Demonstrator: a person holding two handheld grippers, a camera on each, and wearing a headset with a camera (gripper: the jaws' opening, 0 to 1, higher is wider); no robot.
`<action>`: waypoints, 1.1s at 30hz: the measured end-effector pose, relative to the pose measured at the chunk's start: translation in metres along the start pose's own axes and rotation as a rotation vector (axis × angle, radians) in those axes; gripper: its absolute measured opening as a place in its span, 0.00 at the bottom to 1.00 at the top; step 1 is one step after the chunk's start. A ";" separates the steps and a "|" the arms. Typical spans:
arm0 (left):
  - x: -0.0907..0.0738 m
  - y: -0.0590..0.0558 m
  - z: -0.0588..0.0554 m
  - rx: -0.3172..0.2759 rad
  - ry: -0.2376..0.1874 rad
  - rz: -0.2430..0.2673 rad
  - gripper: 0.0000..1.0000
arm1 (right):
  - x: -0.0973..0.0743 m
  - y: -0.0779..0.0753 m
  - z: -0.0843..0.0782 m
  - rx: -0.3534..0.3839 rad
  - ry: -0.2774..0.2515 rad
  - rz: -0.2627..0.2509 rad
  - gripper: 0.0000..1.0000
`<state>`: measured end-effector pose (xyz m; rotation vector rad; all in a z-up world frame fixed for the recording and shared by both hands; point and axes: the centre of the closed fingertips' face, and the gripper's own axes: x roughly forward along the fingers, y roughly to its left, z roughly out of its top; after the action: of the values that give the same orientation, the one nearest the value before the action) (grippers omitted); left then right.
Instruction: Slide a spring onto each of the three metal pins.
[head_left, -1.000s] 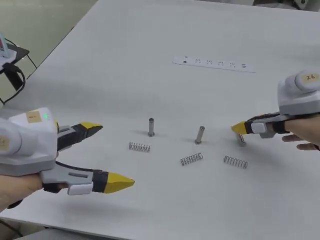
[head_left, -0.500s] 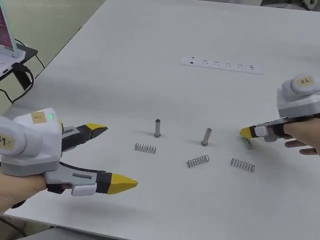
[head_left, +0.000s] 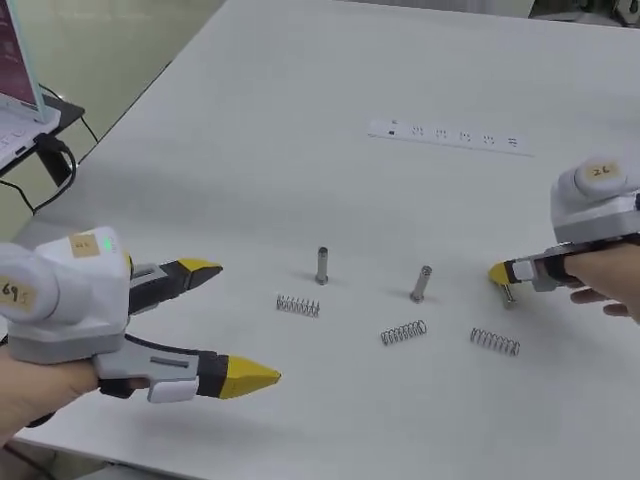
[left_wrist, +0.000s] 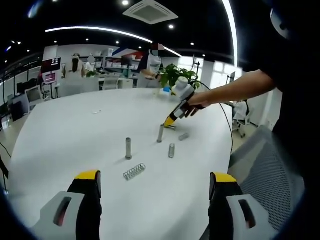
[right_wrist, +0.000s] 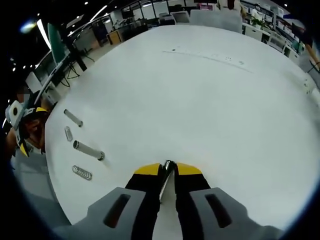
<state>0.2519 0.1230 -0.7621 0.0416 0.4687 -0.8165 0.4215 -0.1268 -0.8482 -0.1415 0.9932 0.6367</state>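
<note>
— As the pins head the list, where does each one sit?
— Item 1, left pin (head_left: 322, 265): metal, upright on the white counter (head_left: 300, 120), touching nothing else. Item 2, middle pin (head_left: 421, 283): standing on the counter, looks slightly tilted in the head view. Item 3, right pin (head_left: 508, 294): gripped by the right tongs (head_left: 499, 274), whose yellow tips are narrowed onto its upper part. The right gripper view shows it pinched between both jaws. Cannot tell whether its foot touches the counter.
— Springs?
— Three, all lying flat on the counter, none on a pin. Left spring (head_left: 298, 306): just on the person's side of the left pin. Middle spring (head_left: 403, 332): on the person's side of the middle pin, set at a slant. Right spring (head_left: 495, 342): near the right pin, on the person's side of the right tongs.
— Left tongs?
— Left tongs (head_left: 243, 322): jaws spread wide, holding nothing, over the near-left part of the counter, apart from the left spring. The left gripper view shows both yellow tips far apart, with pins and a spring beyond them.
— Surroundings?
— White power strip (head_left: 445, 136): far side of the counter, well beyond the pins. Laptop (head_left: 12, 70): open, off the counter's left edge, with a black cable (head_left: 60, 165) beside it.
</note>
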 end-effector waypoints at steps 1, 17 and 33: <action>0.000 0.000 0.000 -0.002 0.000 0.000 0.86 | 0.000 0.001 0.000 0.003 -0.001 -0.001 0.08; 0.002 -0.002 0.000 -0.005 -0.004 -0.008 0.85 | -0.016 0.005 -0.010 -0.018 -0.033 0.022 0.05; 0.003 -0.006 0.002 -0.008 -0.010 -0.013 0.84 | -0.034 0.012 -0.001 -0.071 -0.124 0.030 0.05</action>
<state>0.2501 0.1161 -0.7605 0.0270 0.4629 -0.8272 0.4013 -0.1320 -0.8187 -0.1474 0.8547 0.7004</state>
